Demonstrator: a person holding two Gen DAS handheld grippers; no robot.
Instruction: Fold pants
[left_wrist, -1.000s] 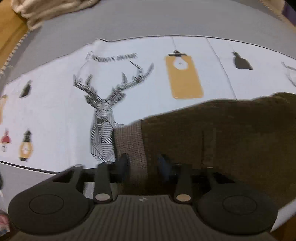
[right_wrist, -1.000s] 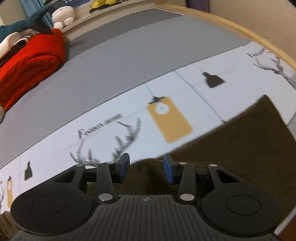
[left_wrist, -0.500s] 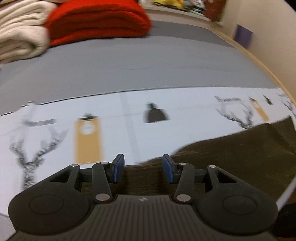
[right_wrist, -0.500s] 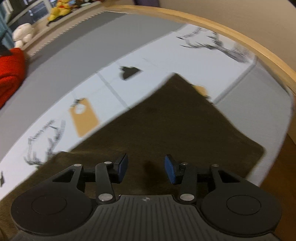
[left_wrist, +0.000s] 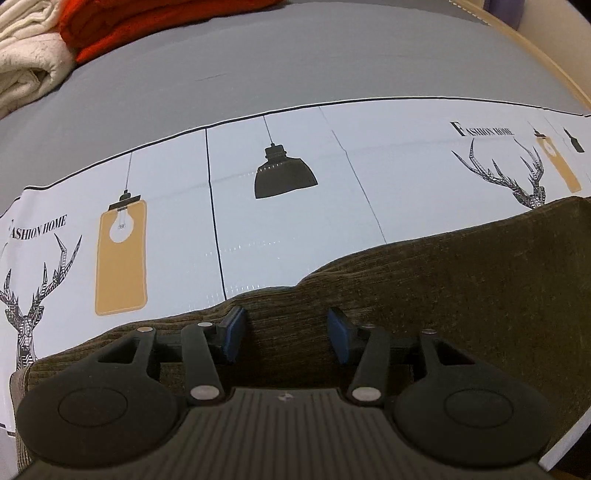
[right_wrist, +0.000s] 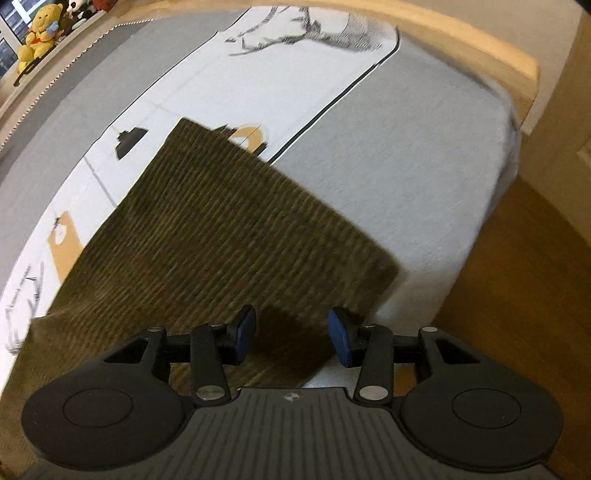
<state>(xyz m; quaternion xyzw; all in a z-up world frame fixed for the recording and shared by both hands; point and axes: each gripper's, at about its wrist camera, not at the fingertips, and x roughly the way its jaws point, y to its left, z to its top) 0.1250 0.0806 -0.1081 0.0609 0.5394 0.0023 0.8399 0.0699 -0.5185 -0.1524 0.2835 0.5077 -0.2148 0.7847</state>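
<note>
Dark brown corduroy pants (left_wrist: 461, 288) lie flat on a white printed mat (left_wrist: 295, 229). My left gripper (left_wrist: 286, 328) hovers just over the pants' far edge. Its jaws are opening and no cloth is between the blue pads (left_wrist: 232, 328). In the right wrist view the pants (right_wrist: 229, 229) run away up-left and their square leg end lies near the mat's edge. My right gripper (right_wrist: 291, 328) is open over the near corner of that leg end, with nothing pinched; whether it touches the cloth I cannot tell.
The mat (right_wrist: 207, 85) lies on a grey bed sheet (left_wrist: 295, 62). Folded red (left_wrist: 147, 22) and cream (left_wrist: 26, 55) blankets sit at the back left. A wooden bed frame (right_wrist: 461, 40) and wooden floor (right_wrist: 517, 295) border the right side. Plush toys (right_wrist: 37, 33) line a far shelf.
Both grippers have slid rightward along the pants, the left away from the ribbed waistband, the right out to the leg end near the bed's corner. Both have stayed open.
</note>
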